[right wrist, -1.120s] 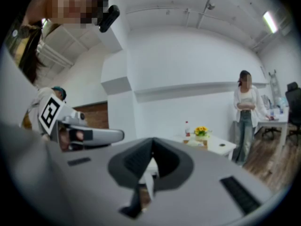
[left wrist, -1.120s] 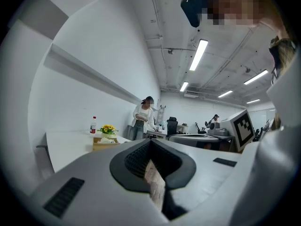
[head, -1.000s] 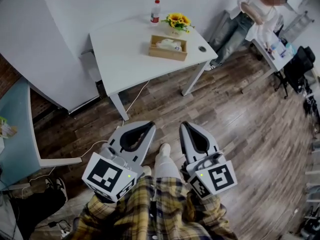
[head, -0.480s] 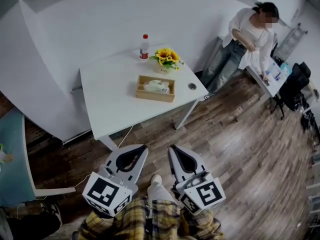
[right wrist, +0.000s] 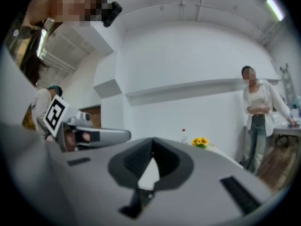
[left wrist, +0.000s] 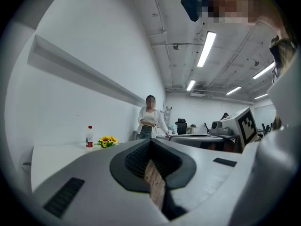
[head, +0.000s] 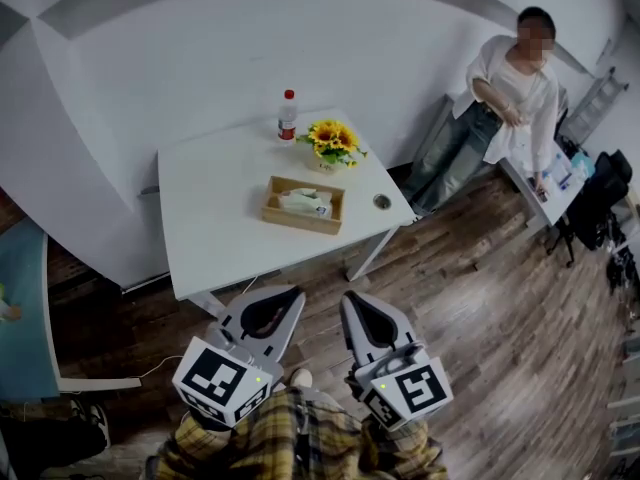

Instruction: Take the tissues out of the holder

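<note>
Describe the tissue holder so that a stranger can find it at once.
Find the white table by the wall. Near its middle, in front of the sunflowers, lies a shallow holder with white tissues inside. It alone is wooden and flat; the bottle stands upright.

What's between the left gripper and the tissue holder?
Only bare table and a strip of floor separate the left gripper from the tissue holder, per the head view.

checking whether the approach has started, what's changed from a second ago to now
The table and tissue holder have slid down toward the middle of the head view, so the wearer seems to have looked up or stepped nearer. The bystander has straightened up. Nothing gripped or released: left tool and right tool stay shut and empty, tissues still in the holder.
</note>
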Tool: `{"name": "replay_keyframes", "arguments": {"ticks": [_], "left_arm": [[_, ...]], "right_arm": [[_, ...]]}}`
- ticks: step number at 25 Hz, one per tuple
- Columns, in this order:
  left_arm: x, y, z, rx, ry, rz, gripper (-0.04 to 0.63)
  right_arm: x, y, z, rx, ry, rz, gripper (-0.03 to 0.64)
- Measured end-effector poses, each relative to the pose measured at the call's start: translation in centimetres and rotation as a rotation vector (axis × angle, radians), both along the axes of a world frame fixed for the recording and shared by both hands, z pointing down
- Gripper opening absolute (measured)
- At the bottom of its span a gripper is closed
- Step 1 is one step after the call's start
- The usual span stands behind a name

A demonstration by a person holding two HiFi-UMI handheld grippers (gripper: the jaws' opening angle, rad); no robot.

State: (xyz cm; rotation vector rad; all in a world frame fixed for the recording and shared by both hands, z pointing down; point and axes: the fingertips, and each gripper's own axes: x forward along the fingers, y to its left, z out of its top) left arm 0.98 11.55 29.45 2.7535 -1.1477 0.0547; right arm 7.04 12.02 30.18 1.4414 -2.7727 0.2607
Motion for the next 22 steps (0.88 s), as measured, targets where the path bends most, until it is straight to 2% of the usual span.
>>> {"name": "replay_keyframes", "arguments": {"ticks": [4,11,22], "left_arm": [[0.4,-1.1,0.3,-0.008,-0.001,-0.023,0.017],[-1.0,-4.6,1.1,-0.029,0.009,-0.076,0.018],[-1.2,-15.8,2.1,-0.026,0.002,-0.047,0.017]], "right_arm": [[0.7,-1.4,-0.3,0.006,-0.028,-0.007,0.011],[0.9,-4.8,1.7,-0.036,-0.004,-0.026,0.011],[0.8,-15.2,2.7,-0.038,0.017,0.009,0.011]]}}
